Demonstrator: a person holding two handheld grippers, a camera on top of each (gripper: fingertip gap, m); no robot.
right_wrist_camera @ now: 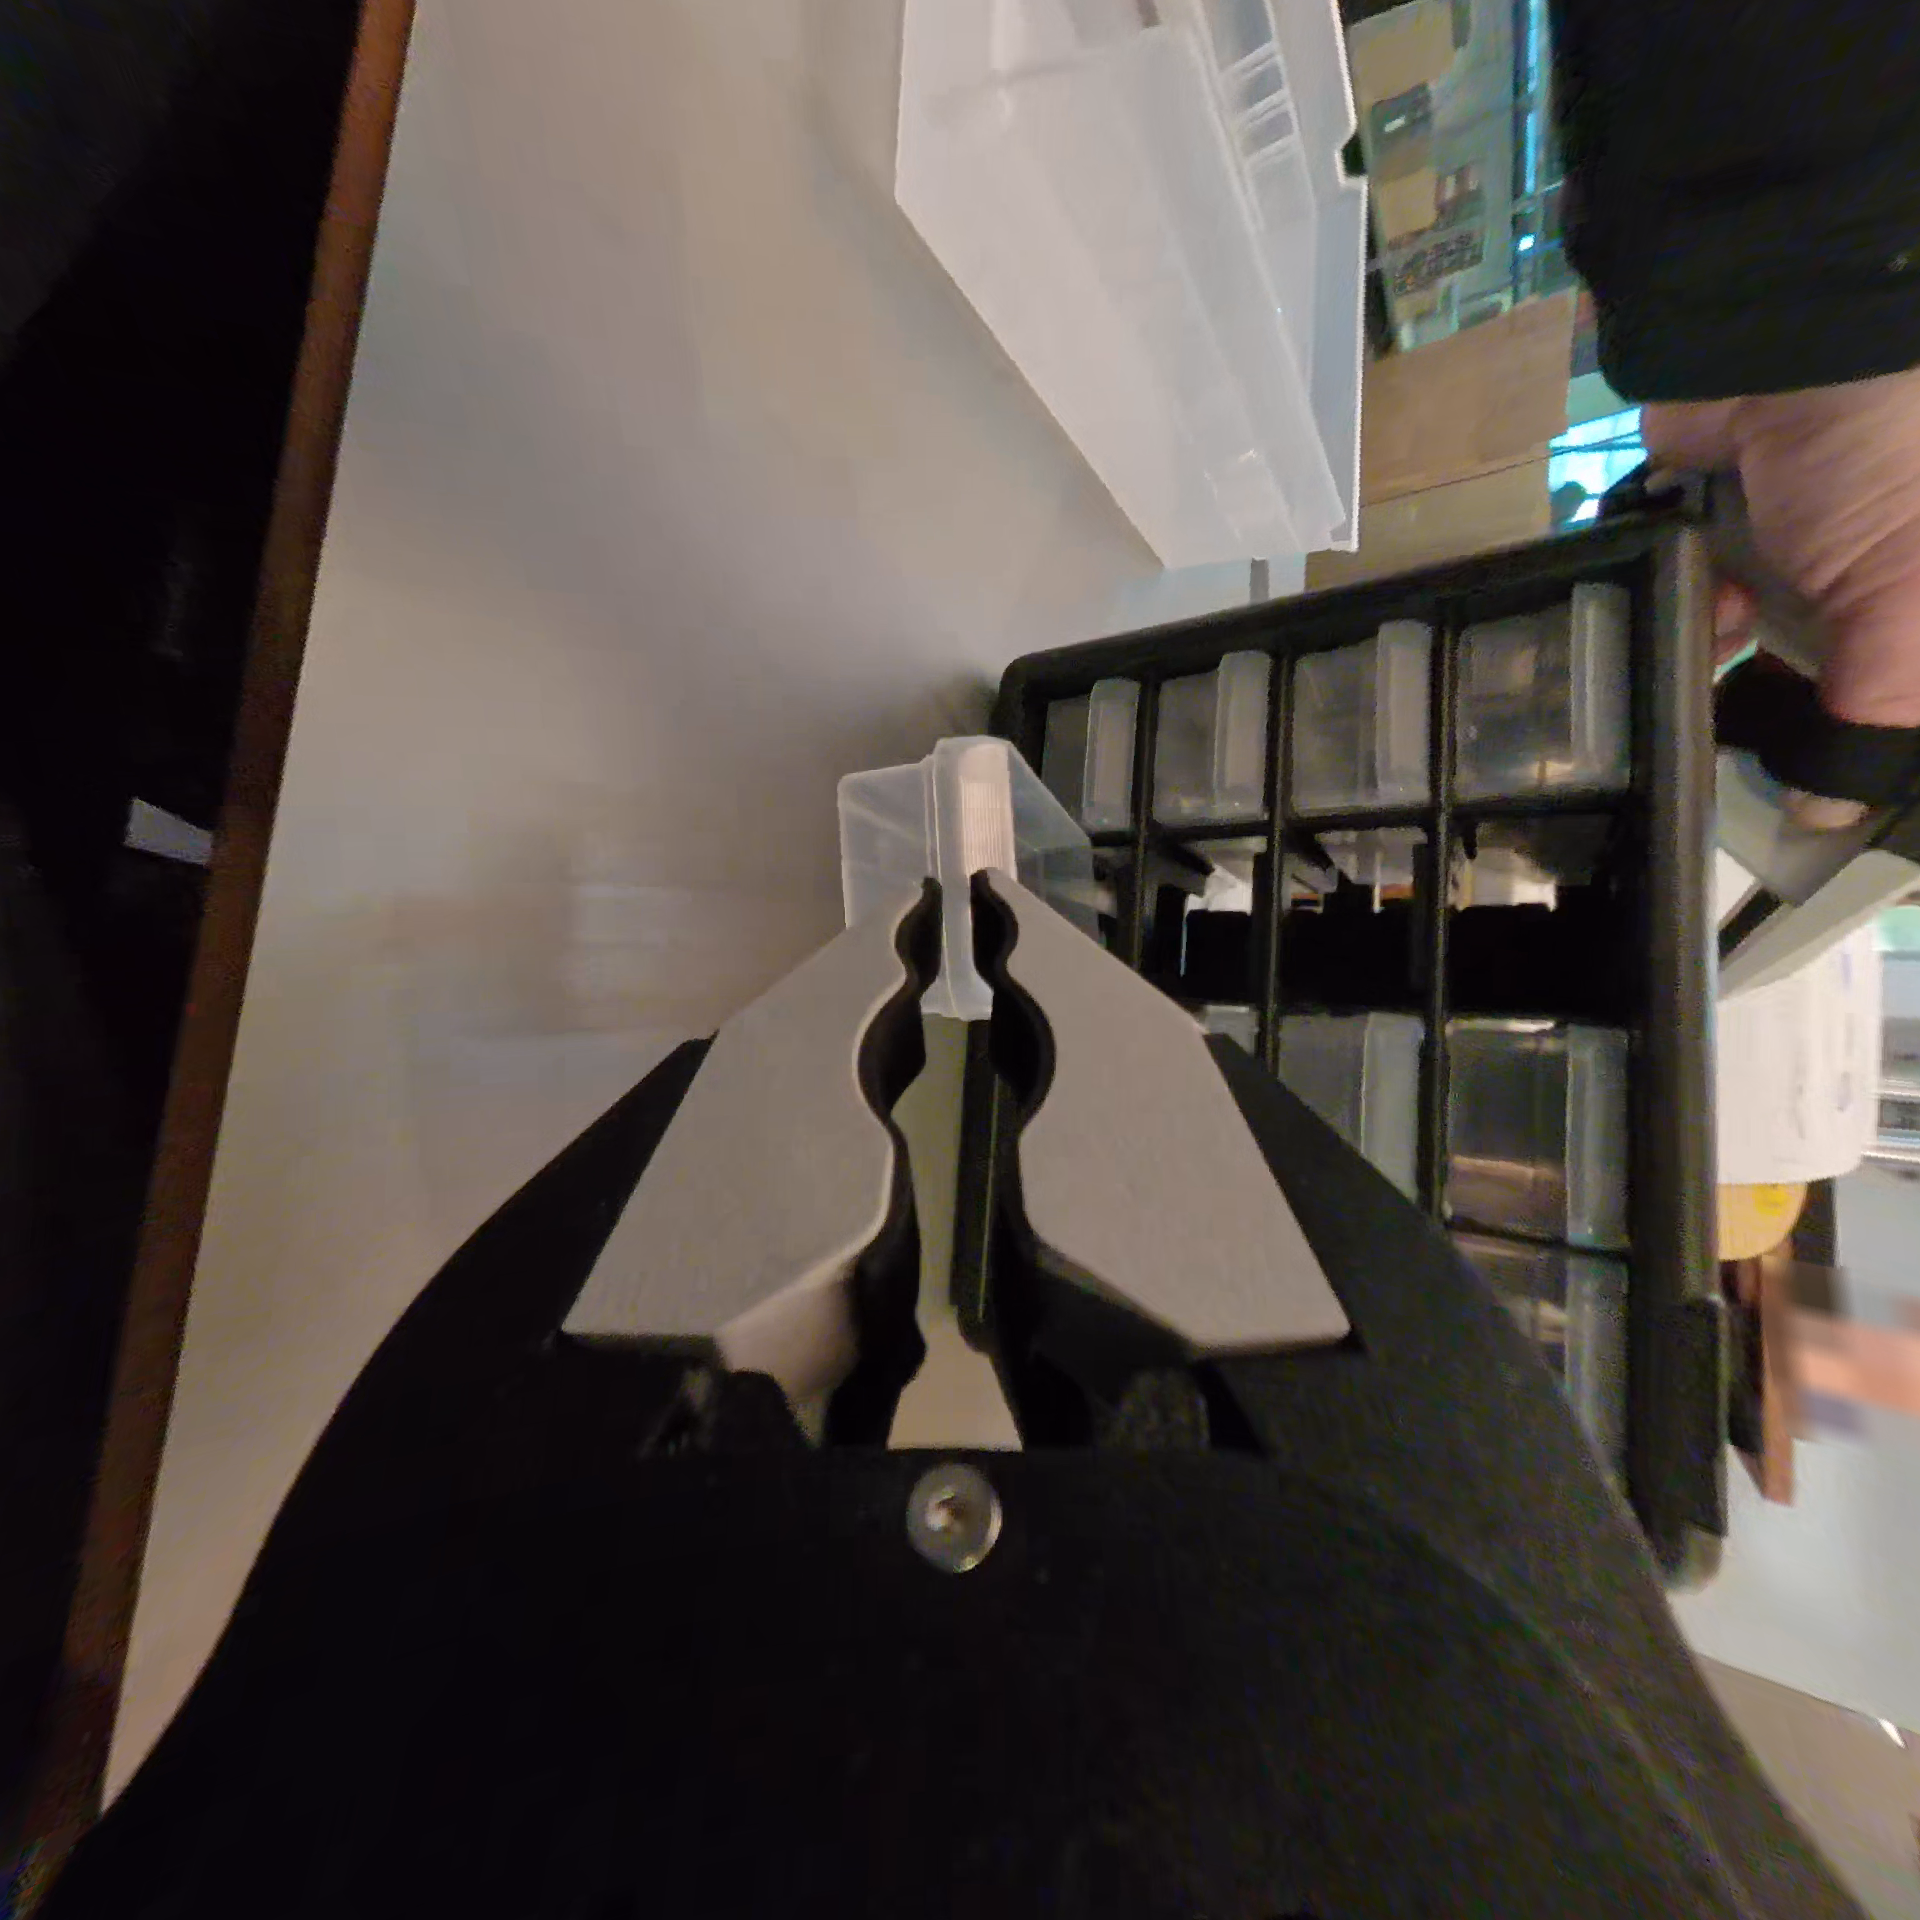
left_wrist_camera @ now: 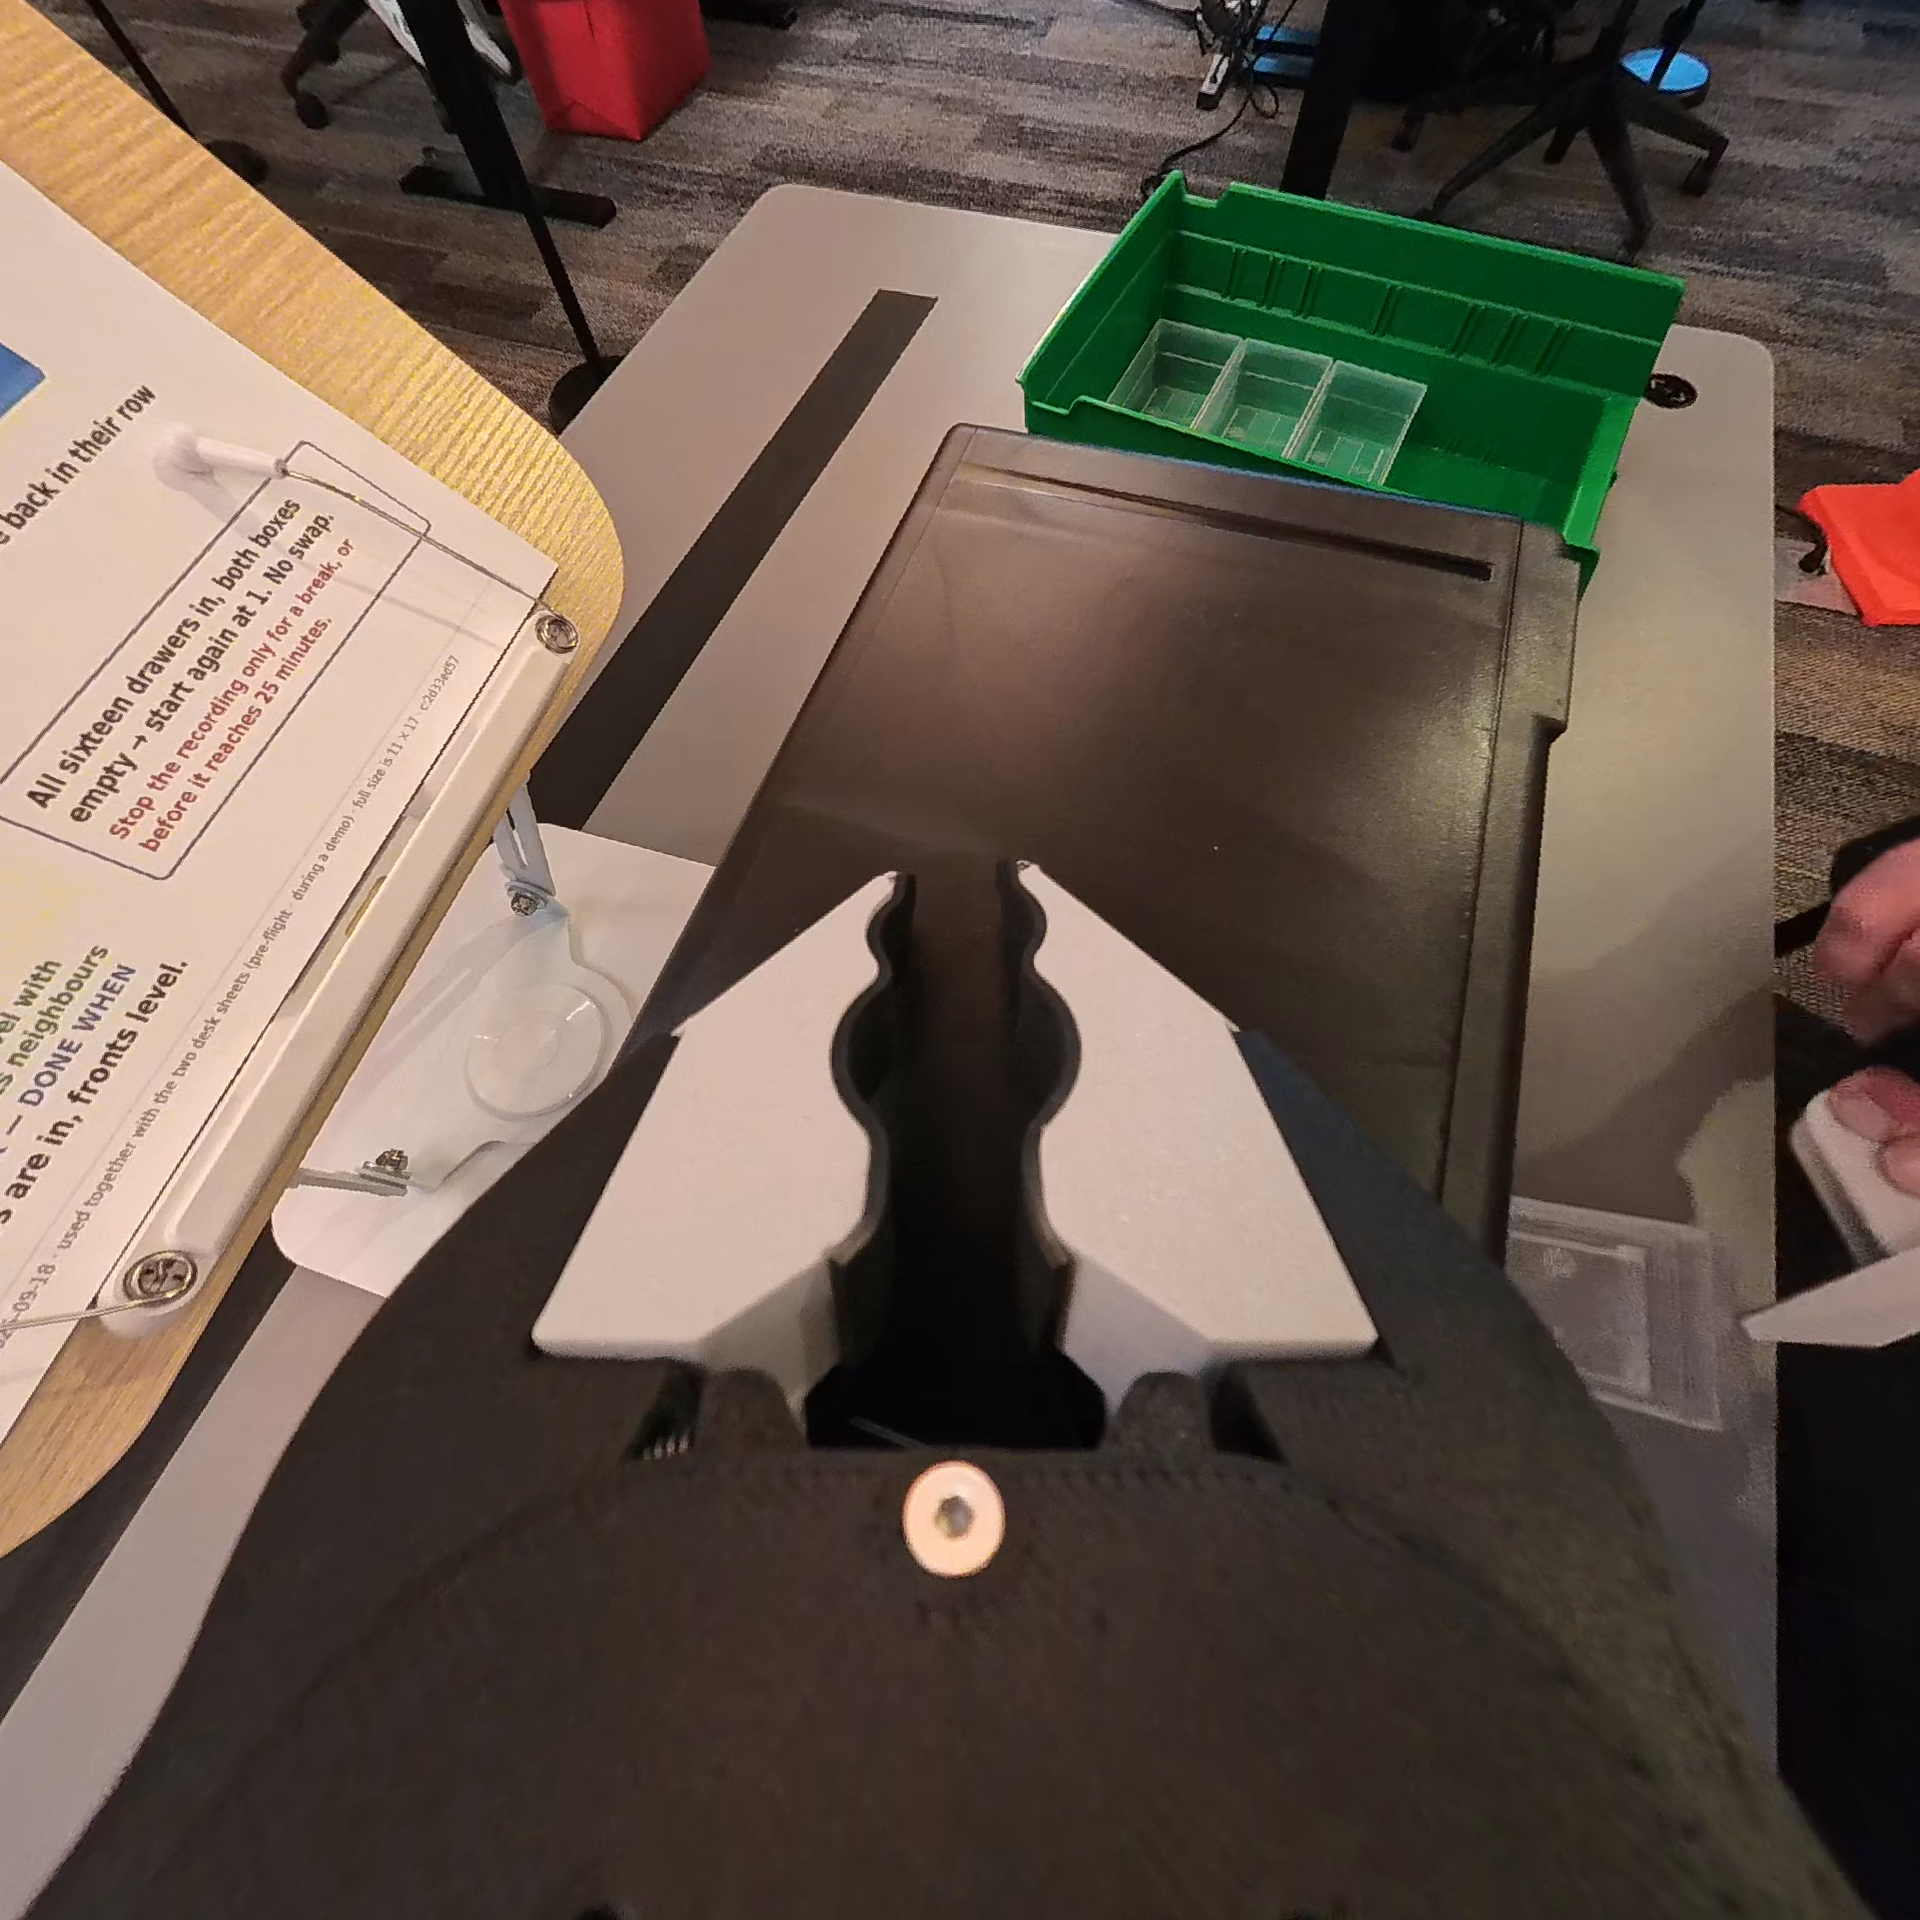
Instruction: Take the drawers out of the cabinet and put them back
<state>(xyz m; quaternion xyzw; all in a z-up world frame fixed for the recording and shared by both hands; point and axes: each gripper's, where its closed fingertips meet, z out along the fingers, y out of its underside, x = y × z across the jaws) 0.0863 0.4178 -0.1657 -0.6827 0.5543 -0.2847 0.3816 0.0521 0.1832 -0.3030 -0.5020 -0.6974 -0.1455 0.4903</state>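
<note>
The black drawer cabinet (left_wrist_camera: 1195, 727) stands on the grey table, and I look down on its top in the left wrist view. My left gripper (left_wrist_camera: 954, 878) rests over that top, jaws a little apart with nothing between them. In the right wrist view the cabinet front (right_wrist_camera: 1683, 935) shows rows of clear drawers and one row of empty slots. My right gripper (right_wrist_camera: 954, 883) is shut on the handle of a clear drawer (right_wrist_camera: 883, 831) that sticks out of the cabinet's edge column. A green bin (left_wrist_camera: 1351, 239) behind the cabinet holds three clear drawers (left_wrist_camera: 1268, 405).
A wooden board with a printed instruction sheet (left_wrist_camera: 208, 675) stands to the left of the cabinet. A large translucent storage box (right_wrist_camera: 1091, 260) lies on the table beyond the drawer. A person's hand (right_wrist_camera: 1818, 571) holds the left gripper at the cabinet. Office chairs stand on the carpet behind.
</note>
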